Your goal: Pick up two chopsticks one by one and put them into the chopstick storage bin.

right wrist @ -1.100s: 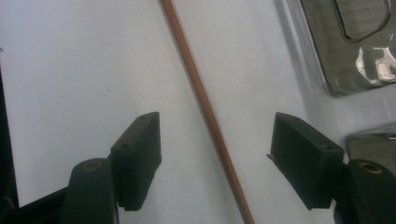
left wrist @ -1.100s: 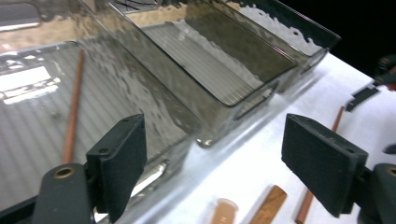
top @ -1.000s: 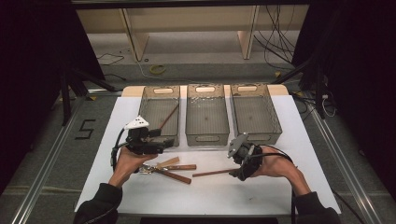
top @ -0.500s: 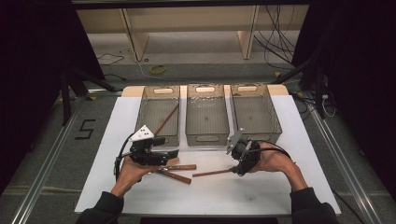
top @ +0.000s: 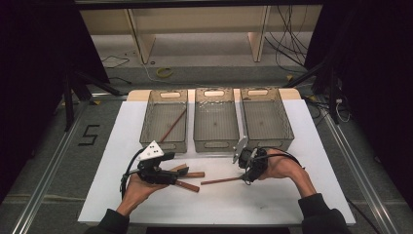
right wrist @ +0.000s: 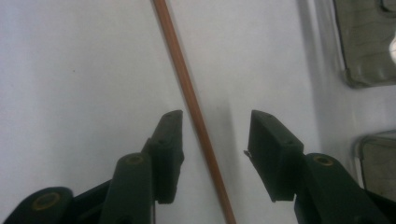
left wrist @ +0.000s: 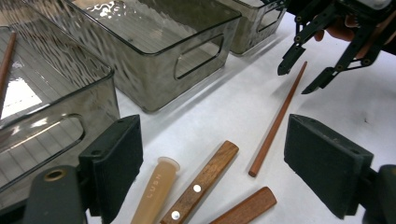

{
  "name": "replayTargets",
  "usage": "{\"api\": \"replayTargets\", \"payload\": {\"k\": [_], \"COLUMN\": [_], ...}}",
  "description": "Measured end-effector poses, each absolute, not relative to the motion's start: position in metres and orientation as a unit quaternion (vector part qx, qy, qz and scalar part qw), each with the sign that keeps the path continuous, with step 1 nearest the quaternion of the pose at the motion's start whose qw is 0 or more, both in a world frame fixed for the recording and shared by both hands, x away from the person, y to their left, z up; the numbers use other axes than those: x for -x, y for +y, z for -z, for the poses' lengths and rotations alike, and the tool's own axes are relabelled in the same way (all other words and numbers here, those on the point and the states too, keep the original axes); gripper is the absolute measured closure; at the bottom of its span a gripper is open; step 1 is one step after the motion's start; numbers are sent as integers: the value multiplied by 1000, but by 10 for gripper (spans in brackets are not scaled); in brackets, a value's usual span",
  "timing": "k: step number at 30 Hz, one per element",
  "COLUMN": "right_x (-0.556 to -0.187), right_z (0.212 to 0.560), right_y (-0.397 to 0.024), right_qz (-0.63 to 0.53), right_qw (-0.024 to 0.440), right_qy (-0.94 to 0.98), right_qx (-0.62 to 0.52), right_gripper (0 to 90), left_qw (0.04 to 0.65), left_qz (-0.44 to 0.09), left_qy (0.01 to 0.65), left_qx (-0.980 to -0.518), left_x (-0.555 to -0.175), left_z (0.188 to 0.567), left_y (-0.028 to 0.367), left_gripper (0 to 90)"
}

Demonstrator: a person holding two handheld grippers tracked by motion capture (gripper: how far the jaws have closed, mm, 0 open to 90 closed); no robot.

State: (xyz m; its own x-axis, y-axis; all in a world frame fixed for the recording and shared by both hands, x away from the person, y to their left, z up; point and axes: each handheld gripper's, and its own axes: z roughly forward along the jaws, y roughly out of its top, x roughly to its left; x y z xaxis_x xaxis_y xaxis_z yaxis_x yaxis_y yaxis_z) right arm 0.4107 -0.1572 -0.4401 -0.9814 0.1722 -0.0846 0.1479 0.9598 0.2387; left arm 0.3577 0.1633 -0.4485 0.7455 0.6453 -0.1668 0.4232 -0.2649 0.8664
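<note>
Right hand-held gripper [right wrist: 215, 140] with jaws apart, one on each side of thin wooden stick [right wrist: 187, 93] on white desk [top: 272, 204]; left hand-held gripper [left wrist: 212, 163] also apart, over wooden handles [left wrist: 201, 184].

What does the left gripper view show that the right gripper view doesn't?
Left gripper view alone: the cream handle marked LUSN, a riveted wooden handle, a third wooden piece, a stick inside a bin, and the right hand-held gripper from outside, open. Right gripper view alone: its own jaws straddling the chopstick close up, apart from it. Shared: that chopstick, the white table, smoky bins.
</note>
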Motion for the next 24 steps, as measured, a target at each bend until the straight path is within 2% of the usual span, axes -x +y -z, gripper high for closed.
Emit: {"api": "replayTargets", "payload": {"k": [24], "right_x": [-411], "right_z": [456], "right_y": [-153], "right_qz": [-83], "right_qw": [37], "right_qy": [994], "right_qx": [-69], "right_gripper": [756], "left_qw": [497], "left_qz": [-111], "left_qy": [335], "left_qx": [-793], "left_x": [-352], "left_z": [456], "left_y": [165], "left_gripper": [185]}}
